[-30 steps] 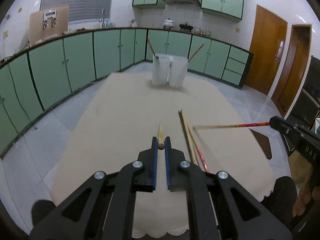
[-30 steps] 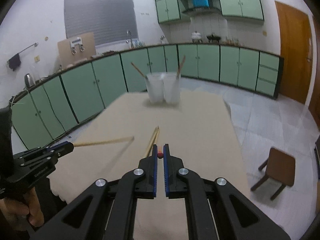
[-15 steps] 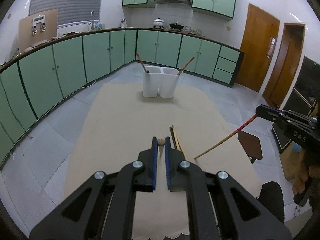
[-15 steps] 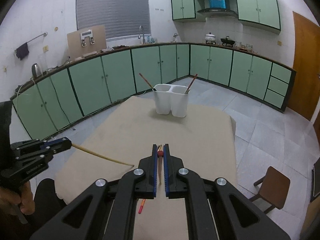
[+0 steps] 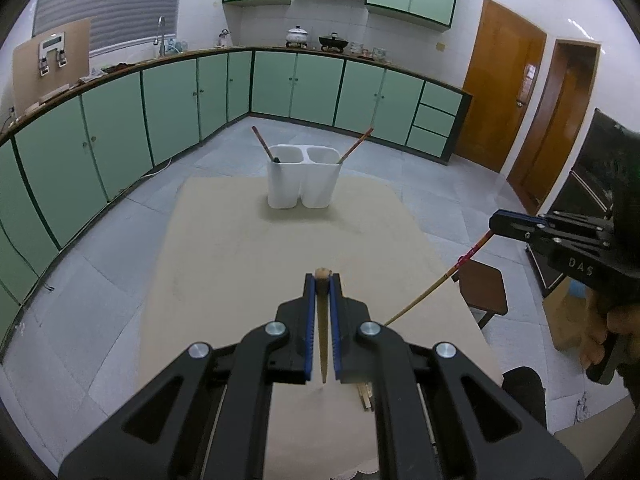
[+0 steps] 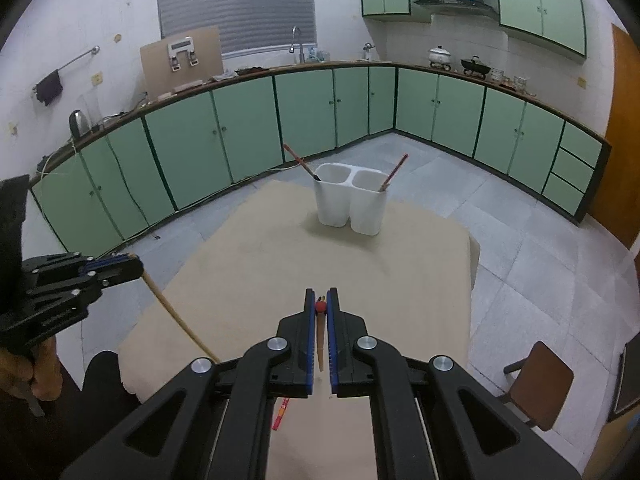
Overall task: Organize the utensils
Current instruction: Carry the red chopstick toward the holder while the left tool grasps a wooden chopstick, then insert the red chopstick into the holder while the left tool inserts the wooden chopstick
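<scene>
My left gripper (image 5: pixel 322 279) is shut on the thick end of a plain wooden chopstick (image 5: pixel 322 344), which hangs down between the jaws above the beige table (image 5: pixel 224 264). In the right wrist view that gripper (image 6: pixel 134 266) shows at the left, its chopstick (image 6: pixel 176 316) slanting down. My right gripper (image 6: pixel 320 295) is shut on a red-ended chopstick (image 6: pixel 320 336); it appears at the right of the left wrist view (image 5: pixel 496 222) with its stick (image 5: pixel 436 288) angled down. A white two-compartment holder (image 5: pixel 304 184) (image 6: pixel 352 204) stands at the table's far end, one chopstick leaning in each compartment.
More chopsticks (image 5: pixel 366 394) lie on the table under my left gripper, and a red-ended one (image 6: pixel 280 416) lies beneath my right. A brown stool (image 5: pixel 482 292) (image 6: pixel 540 384) stands off the table's right side. Green cabinets (image 5: pixel 120 120) ring the room.
Both grippers have risen from the table with their chopsticks. The sticks, near level a second ago, now slant steeply downward. The loose chopsticks have slipped under the grippers.
</scene>
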Tool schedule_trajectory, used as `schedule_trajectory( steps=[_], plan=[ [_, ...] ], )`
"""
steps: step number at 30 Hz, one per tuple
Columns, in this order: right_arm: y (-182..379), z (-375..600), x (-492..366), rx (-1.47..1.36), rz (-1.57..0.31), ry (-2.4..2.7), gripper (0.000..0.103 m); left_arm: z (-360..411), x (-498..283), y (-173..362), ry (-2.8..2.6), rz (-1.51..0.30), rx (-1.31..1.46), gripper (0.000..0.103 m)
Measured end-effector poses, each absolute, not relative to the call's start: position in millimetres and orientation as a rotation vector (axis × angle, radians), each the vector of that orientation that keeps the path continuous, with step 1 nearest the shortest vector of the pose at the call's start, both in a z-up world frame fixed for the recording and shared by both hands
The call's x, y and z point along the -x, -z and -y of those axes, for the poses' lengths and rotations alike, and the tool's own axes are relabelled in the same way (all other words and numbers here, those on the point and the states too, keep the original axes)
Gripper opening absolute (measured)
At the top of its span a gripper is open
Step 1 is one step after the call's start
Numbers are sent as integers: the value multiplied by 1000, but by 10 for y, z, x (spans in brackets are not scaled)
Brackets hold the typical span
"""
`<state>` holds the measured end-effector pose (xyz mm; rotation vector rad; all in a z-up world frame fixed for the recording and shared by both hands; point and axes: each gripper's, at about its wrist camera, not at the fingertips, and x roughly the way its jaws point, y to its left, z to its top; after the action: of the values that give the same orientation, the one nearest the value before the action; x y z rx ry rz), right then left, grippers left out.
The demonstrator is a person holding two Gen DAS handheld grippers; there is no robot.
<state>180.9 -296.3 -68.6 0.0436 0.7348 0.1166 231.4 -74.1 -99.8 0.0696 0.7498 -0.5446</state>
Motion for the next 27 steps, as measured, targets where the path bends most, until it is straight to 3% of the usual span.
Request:
schedule_trajectory(
  steps=[27],
  plan=[
    [-493,3249,-3090,-53,-751,-84,6,1253,-3697,-271,544,-588,-73,6]
  ],
)
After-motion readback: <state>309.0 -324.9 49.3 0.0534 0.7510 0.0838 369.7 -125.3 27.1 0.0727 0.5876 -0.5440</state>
